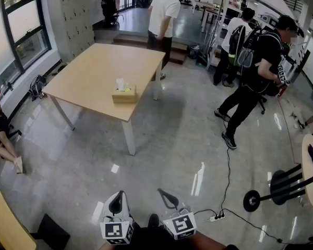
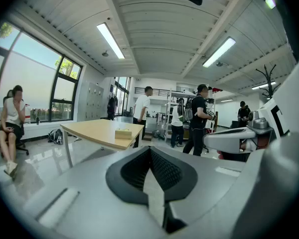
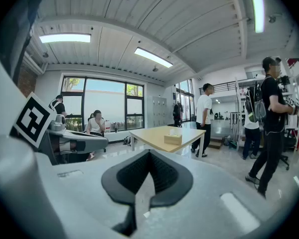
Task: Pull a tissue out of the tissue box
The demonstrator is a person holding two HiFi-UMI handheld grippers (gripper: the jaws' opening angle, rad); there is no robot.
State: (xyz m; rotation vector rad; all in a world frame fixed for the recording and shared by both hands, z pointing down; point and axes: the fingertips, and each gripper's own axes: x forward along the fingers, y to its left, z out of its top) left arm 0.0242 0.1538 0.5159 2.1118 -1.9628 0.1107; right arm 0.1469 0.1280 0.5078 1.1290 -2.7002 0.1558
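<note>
Tissue box topped by white tissue on wooden table, well apart from left gripper and right gripper, jaws of both pressed together, empty.

1 tissue box, 1 tbl, 2 tongs

Open floor seen up to near edge of surface. Room seen on every side of tissue box. Cable laid across floor at right. Person in black positioned right of surface; person in white at far corner.
</note>
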